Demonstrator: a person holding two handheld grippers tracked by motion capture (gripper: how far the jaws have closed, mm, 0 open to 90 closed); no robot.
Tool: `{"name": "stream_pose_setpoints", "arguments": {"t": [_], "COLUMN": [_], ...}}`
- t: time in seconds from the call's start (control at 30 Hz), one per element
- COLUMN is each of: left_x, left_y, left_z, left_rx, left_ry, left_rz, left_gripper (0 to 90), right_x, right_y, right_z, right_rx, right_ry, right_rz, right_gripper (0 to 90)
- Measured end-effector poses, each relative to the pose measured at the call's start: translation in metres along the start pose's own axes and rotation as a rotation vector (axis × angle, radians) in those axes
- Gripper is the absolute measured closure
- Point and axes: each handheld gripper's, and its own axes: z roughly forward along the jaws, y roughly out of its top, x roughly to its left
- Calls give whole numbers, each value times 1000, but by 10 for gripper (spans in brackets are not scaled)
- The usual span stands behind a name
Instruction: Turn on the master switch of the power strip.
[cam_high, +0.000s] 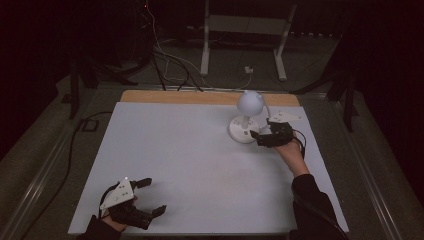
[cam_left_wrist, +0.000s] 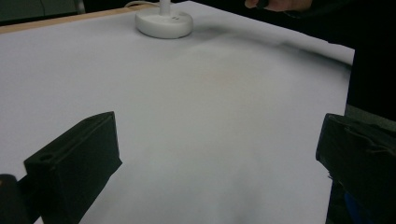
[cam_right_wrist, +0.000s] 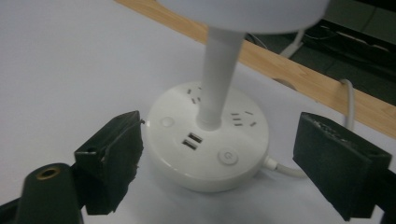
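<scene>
A white desk lamp stands at the back right of the white table top (cam_high: 190, 150). It has a round base (cam_high: 244, 131) with sockets, USB ports (cam_right_wrist: 192, 141) and a power button (cam_right_wrist: 228, 157); a stem (cam_right_wrist: 218, 79) carries its globe head (cam_high: 250, 101). My right gripper (cam_high: 258, 138) is at the base's right side, open. In the right gripper view its jaws (cam_right_wrist: 222, 142) stand on either side of the base (cam_right_wrist: 210, 154), with small gaps. My left gripper (cam_high: 151, 197) rests open near the front left corner, nothing between its jaws (cam_left_wrist: 215, 158). The lamp base (cam_left_wrist: 164, 22) lies far ahead of it.
A wooden strip (cam_high: 210, 97) runs along the table's far edge. The lamp's white cord (cam_right_wrist: 348, 105) goes off over that edge. Cables (cam_high: 165, 65) and a desk frame (cam_high: 245, 45) are on the dark floor behind. A person's hand (cam_left_wrist: 280, 4) holds the right gripper.
</scene>
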Motion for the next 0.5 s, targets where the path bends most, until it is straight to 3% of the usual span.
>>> {"name": "stream_pose_setpoints", "arguments": {"t": [0.37, 0.5], "left_x": [0, 0], "left_y": [0, 0], "left_z": [0, 0], "left_rx": [2, 1], "left_ry": [1, 0], "left_rz": [1, 0], "left_gripper": [2, 2], "right_x": [-5, -5], "right_y": [-8, -11], "right_z": [16, 21], "right_rx": [18, 16], "right_ry": [-37, -84], "right_rz": [28, 38], "right_gripper": [298, 463]}}
